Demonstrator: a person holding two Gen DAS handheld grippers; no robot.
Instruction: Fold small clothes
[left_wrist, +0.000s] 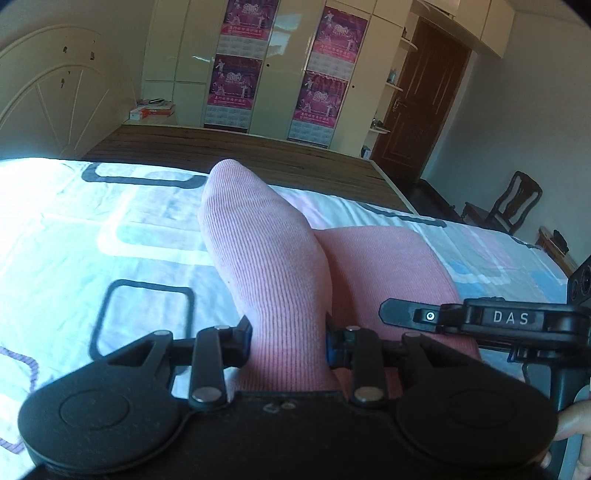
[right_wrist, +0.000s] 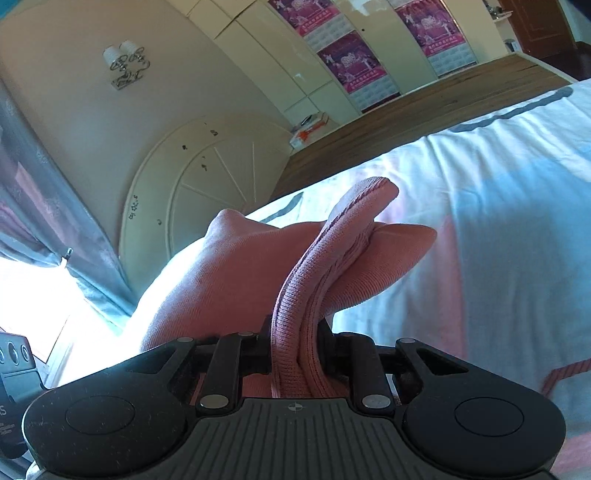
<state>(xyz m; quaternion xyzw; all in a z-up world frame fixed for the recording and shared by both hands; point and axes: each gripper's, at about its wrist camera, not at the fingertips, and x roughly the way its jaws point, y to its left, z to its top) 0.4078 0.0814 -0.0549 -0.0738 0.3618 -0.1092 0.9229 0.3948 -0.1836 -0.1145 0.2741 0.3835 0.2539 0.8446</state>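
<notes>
A pink ribbed sock (left_wrist: 258, 240) rises from between the jaws of my left gripper (left_wrist: 289, 334), which is shut on it, and its toe end points away over the bed. More pink knit (left_wrist: 388, 266) lies to its right, running under my right gripper (left_wrist: 480, 317), whose jaw tips I cannot see in this view. In the right wrist view my right gripper (right_wrist: 293, 334) is shut on a folded ribbed pink edge (right_wrist: 332, 251). Smoother pink fabric (right_wrist: 229, 273) bulges to the left behind that edge. The cloth is lifted off the sheet.
Under the sock lies a white bed sheet (left_wrist: 110, 229) printed with blue and pink rounded squares. Past it come a bare wooden bed base (left_wrist: 221, 144), a cream headboard (left_wrist: 48, 96), wardrobes with pink posters (left_wrist: 236, 77), a brown door (left_wrist: 421, 96) and a dark chair (left_wrist: 513, 203).
</notes>
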